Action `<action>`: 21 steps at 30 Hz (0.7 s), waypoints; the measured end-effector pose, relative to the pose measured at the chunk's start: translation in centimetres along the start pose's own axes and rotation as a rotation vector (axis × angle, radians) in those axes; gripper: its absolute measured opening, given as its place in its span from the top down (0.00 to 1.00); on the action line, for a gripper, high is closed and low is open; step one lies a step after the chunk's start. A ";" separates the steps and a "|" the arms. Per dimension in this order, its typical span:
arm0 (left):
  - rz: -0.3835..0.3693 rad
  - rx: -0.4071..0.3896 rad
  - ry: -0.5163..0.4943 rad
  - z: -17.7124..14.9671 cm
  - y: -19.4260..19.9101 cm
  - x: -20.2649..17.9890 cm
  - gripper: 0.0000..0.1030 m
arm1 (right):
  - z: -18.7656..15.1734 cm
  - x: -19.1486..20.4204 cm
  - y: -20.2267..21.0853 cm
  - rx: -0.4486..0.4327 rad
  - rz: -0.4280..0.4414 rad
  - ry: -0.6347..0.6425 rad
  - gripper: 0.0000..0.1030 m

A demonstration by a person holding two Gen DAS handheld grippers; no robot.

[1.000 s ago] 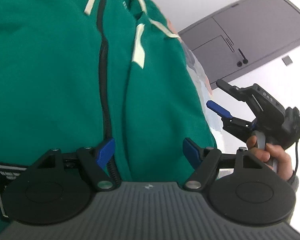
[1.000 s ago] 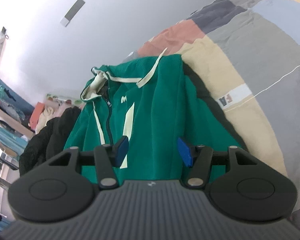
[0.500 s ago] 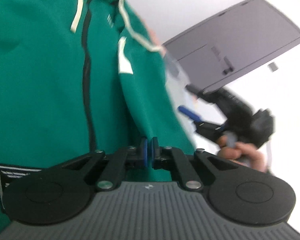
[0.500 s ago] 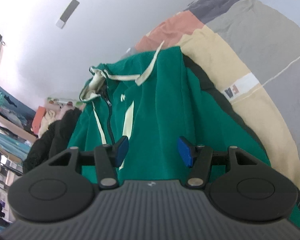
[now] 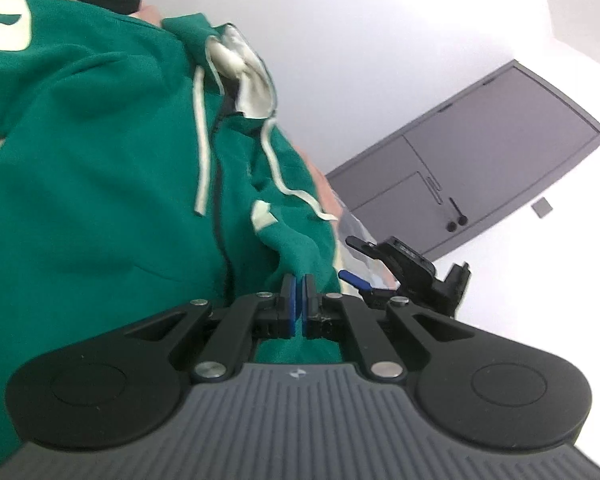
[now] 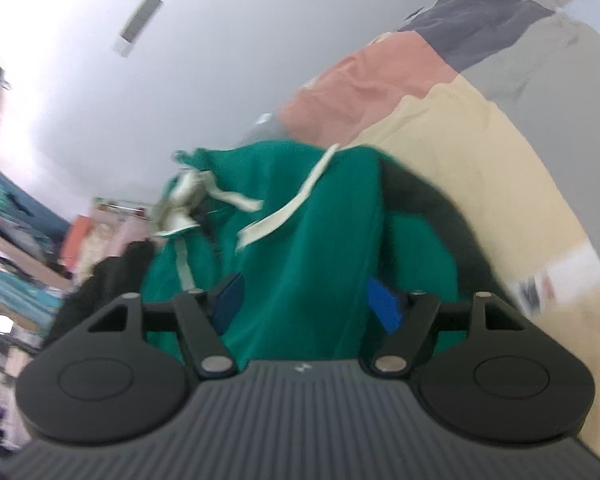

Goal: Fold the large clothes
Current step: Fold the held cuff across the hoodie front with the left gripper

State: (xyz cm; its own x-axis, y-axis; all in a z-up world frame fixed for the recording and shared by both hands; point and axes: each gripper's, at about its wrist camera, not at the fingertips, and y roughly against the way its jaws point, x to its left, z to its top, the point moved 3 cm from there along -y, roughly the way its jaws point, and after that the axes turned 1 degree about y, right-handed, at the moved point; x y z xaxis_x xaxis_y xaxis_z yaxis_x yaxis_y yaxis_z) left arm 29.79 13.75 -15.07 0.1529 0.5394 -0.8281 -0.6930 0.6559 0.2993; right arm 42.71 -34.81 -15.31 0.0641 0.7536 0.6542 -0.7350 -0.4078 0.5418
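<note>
Risk: left gripper (image 5: 299, 289) clenched on thin hoodie (image 5: 100, 208) hem; lift sharply and you lose it; right gripper (image 6: 306, 300) released, just widened, fabric between unpinched.

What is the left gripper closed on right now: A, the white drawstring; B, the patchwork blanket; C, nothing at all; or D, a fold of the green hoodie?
D: in the left wrist view the left gripper has its blue pads pressed together on a pulled-up ridge of the green hoodie, while the white drawstring hangs loose farther up.
</note>
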 end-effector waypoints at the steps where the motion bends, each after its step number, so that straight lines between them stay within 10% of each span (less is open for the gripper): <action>1: 0.010 0.002 0.003 0.1 0.0 0.3 0.97 | 0.6 -0.4 -1.4 0.003 -0.029 -0.002 0.31; 7: 0.045 0.008 -0.011 0.5 -0.4 1.8 0.97 | 3.1 -2.7 -7.4 -0.001 0.129 -0.144 0.34; 11: 0.089 0.022 -0.026 0.7 -2.7 2.8 0.97 | 4.0 -3.8 -8.7 -0.087 0.128 -0.140 0.78; 21: 0.191 0.105 -0.133 -0.9 -9.1 3.3 0.96 | 5.4 -7.1 -9.7 -0.214 0.069 -0.103 0.86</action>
State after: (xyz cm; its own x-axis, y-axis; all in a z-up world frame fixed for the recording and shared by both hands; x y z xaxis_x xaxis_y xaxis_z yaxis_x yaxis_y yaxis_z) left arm 35.95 9.12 -20.91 0.1223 0.7186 -0.6845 -0.6425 0.5830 0.4973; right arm 52.99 -38.98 -22.33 0.0695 0.6667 0.7420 -0.8655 -0.3296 0.3772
